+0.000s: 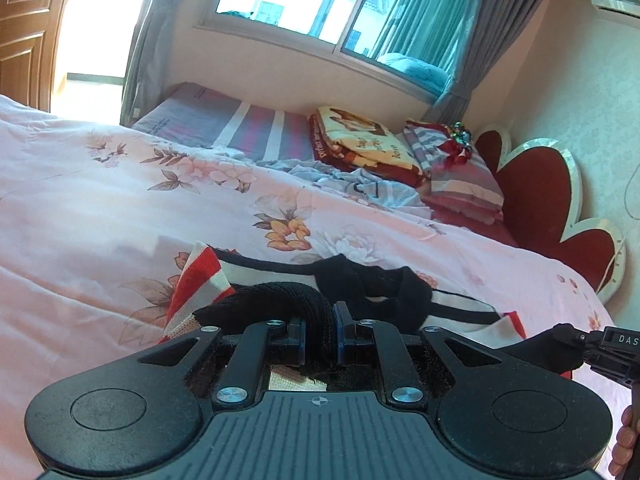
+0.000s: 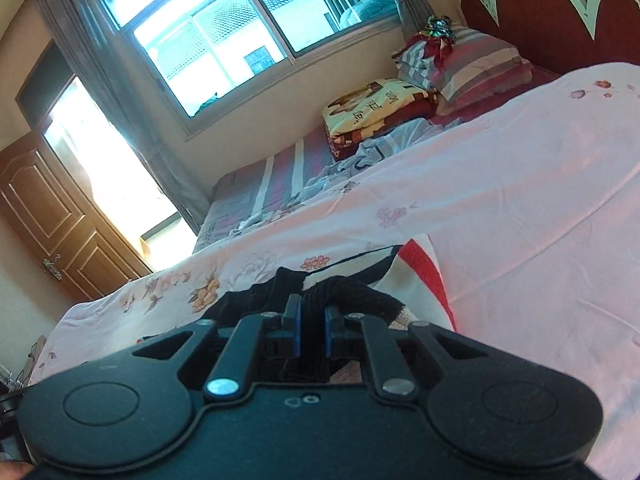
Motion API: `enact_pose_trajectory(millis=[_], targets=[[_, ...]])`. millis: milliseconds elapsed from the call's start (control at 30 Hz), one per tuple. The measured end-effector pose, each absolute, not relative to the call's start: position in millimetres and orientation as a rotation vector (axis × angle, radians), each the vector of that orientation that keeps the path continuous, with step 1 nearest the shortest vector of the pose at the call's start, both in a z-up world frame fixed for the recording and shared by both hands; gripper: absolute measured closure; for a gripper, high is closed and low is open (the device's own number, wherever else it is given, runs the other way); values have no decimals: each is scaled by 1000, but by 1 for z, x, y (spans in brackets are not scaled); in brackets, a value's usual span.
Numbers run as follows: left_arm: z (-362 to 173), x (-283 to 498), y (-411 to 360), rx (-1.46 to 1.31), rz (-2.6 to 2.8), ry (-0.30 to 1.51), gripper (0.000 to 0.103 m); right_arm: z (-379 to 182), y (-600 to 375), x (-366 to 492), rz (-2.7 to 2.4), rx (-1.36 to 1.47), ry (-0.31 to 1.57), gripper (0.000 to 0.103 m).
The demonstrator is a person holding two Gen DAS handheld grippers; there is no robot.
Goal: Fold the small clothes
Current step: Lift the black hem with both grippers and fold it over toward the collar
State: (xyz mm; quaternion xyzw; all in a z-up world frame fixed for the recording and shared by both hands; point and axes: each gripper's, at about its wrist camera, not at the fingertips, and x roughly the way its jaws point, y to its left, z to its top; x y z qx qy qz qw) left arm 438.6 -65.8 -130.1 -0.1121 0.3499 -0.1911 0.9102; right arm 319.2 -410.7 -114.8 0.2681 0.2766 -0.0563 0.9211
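A small knit garment (image 1: 264, 270), white with black lines, red-and-white striped cuffs and a black collar, lies on the pink floral bedspread (image 1: 100, 208). My left gripper (image 1: 320, 320) is shut on a thick black ribbed edge of it. At the right edge of the left wrist view the other gripper (image 1: 576, 340) pinches another black corner. In the right wrist view my right gripper (image 2: 313, 322) is shut on black ribbed fabric of the same garment (image 2: 420, 268), whose red and white part spreads just beyond the fingers.
A crumpled white and blue garment (image 1: 360, 188) lies further up the bed. A folded red and yellow blanket (image 1: 360, 140) and striped pillows (image 1: 460, 172) sit by the red headboard (image 1: 536, 200). Window, grey curtains and a wooden door (image 2: 52, 220) are behind.
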Motion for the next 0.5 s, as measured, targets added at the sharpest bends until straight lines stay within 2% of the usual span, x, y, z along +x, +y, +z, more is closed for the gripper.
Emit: enact_pose_trajectory(millis=[233,400,433,500], targets=[[-166,490,-81,-246,-314,834,89,-157,-434,370,-160,631,682,92],[-171,513,-88,-253,-290,859,89,-163,-439,392,-180,620,690,92],[-172,516,-89,-254,-287,880,89,-165,-440,397,-187,617,701,91],[-172,520,-88,-270,-289,910,86,-167,-440,406,-202,610,726,83]])
